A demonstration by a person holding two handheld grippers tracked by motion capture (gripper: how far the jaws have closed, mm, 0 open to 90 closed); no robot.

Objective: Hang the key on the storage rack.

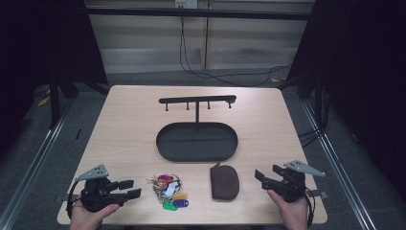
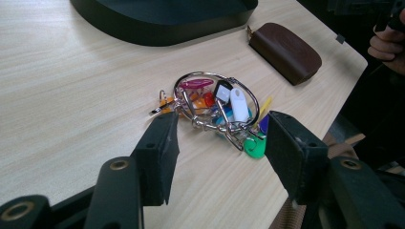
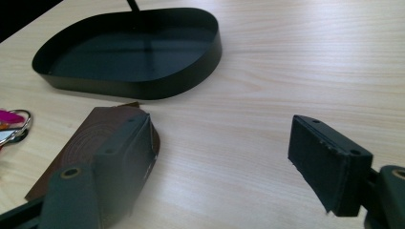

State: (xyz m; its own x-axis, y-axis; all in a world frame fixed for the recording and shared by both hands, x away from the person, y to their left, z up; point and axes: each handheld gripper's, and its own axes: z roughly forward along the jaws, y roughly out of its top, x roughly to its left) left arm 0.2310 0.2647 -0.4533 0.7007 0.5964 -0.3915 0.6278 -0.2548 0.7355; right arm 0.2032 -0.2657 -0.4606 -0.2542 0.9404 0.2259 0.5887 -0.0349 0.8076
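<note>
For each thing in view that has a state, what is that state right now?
Left gripper: open, holding nothing, aimed at the key bunch.
Right gripper: open, holding nothing, beside the brown pouch.
Key bunch: lying loose on the table, untouched.
Brown pouch: lying flat on the table; whether zipped, cannot tell.
Black oval tray: empty.
Hook rail above the tray: nothing hanging on it.

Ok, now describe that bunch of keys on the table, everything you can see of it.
The bunch of keys lies flat on the wooden table, near the front edge, left of the brown pouch and apart from it. A large metal ring and smaller linked rings carry plastic tags in pink, white, black, orange, yellow, blue and green. The left gripper points at it, jaws open, not touching.
</note>
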